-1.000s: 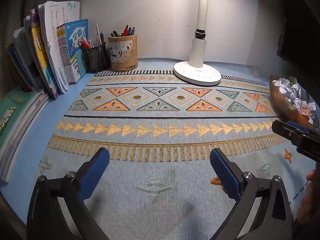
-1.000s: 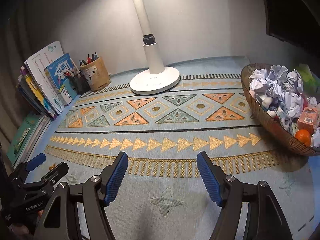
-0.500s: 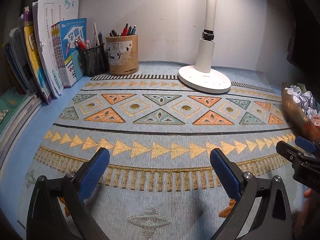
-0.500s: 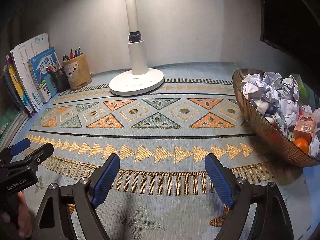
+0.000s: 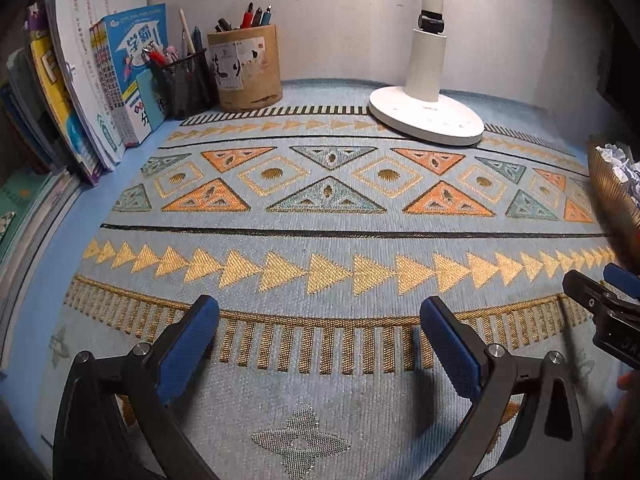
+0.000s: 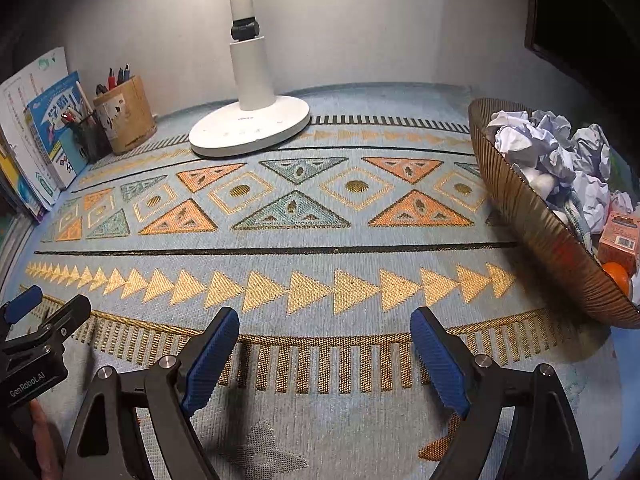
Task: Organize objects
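Observation:
My left gripper (image 5: 320, 320) is open and empty, low over the patterned blue mat (image 5: 320, 232). My right gripper (image 6: 324, 332) is open and empty over the same mat; it also shows at the right edge of the left wrist view (image 5: 600, 296). The left gripper shows at the left edge of the right wrist view (image 6: 40, 320). A brown ribbed bowl (image 6: 540, 232) at the right holds crumpled paper (image 6: 548, 148), a small orange box (image 6: 620, 236) and an orange fruit (image 6: 616, 276). The bowl's rim shows in the left wrist view (image 5: 612, 192).
A white desk lamp's base (image 5: 428, 116) stands at the back centre. A round wooden pen holder (image 5: 248, 68) and a black mesh pen cup (image 5: 184, 80) stand at the back left. Upright books (image 5: 100, 80) lean along the left, with flat books (image 5: 24, 208) stacked nearer.
Both grippers have moved forward over the mat towards the back wall, so the lamp, pen holders and bowl look closer. Both stay open.

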